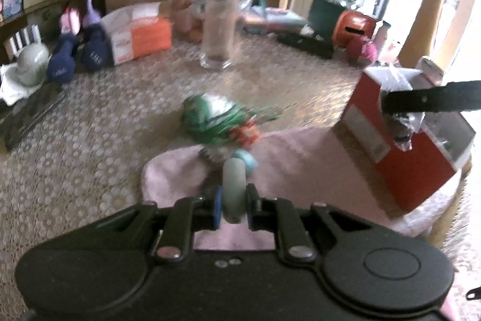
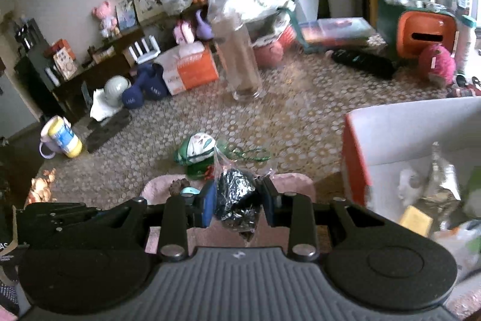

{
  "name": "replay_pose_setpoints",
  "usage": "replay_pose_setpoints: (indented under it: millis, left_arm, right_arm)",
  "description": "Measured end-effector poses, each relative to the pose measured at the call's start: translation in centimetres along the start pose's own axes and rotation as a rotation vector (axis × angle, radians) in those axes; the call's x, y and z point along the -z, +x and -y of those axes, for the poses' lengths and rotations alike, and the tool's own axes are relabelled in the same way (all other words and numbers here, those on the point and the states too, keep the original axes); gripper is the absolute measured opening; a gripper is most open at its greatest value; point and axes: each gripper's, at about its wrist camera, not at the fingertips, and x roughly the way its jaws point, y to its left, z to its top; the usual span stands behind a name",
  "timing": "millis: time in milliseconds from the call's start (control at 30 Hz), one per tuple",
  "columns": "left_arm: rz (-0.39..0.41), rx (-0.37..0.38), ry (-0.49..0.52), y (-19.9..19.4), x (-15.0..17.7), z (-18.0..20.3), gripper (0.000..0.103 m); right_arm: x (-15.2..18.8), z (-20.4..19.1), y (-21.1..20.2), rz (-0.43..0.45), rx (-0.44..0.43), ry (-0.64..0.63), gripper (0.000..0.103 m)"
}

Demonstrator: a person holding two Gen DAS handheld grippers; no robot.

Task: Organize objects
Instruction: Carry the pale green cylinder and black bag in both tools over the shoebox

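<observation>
My left gripper (image 1: 234, 196) is shut on a pale green oblong piece (image 1: 233, 175), held just above a pink cloth (image 1: 300, 158). A small blue piece (image 1: 248, 160) lies on the cloth beyond it. A green and white bundle (image 1: 222, 116) rests on the patterned tabletop past the cloth. My right gripper (image 2: 239, 194) is shut on a black foil lump in a clear plastic bag (image 2: 236, 212). It hangs beside the open orange box (image 2: 354, 158), which holds several wrapped items. In the left wrist view the right gripper's fingers (image 1: 430, 100) reach over that orange box (image 1: 405, 164).
A tall glass (image 1: 218, 29) stands mid-table. An orange tissue box (image 1: 141, 35) and navy dumbbells (image 1: 93, 51) sit at the back left, and an orange cube (image 1: 354, 27) and a pink fluffy ball (image 2: 436, 63) at the back right. A yellow and blue can (image 2: 61, 140) lies at the left edge.
</observation>
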Motion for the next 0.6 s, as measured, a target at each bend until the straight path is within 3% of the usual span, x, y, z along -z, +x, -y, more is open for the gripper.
replay_pose_setpoints:
  millis: [267,600]
  left_arm:
    - [0.045,0.058,0.078,-1.2,-2.2,5.4,0.013]
    - [0.050,0.109,0.132,-0.1,-4.4,11.9,0.013]
  right_arm:
    - [-0.1,3.6,-4.5,0.063,0.013,0.033,0.031]
    - [-0.2,12.1,-8.5,0.119,0.111,0.128,0.031]
